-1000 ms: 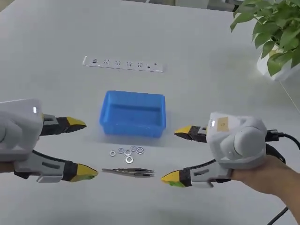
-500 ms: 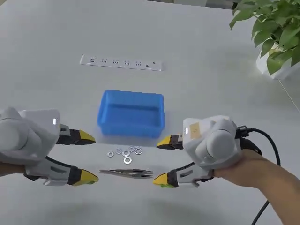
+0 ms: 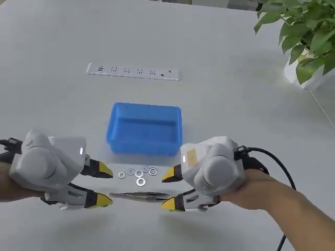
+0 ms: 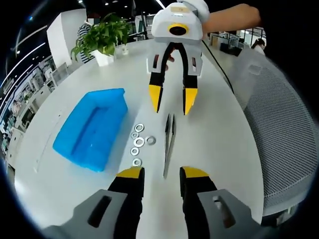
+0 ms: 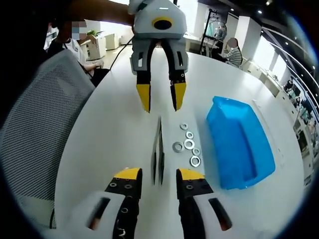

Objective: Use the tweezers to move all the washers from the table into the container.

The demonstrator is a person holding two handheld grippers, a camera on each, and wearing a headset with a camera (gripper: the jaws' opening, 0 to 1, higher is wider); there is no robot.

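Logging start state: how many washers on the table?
6 washers, all on the table between the blue container and the tweezers: five in a row, one nearer the tweezers. None appear hidden.

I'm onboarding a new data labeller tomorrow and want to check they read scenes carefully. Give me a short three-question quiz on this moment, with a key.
1. True or false: the left gripper has its fingers shut on the tweezers.
2. Relative to the blue container, the washers lie: A inside it; B on the table between it and the tweezers; C behind it.
3. How many washers are there?
Key: 1 false: the tweezers lie free, left gripper and right gripper both open; 2 B; 3 six.
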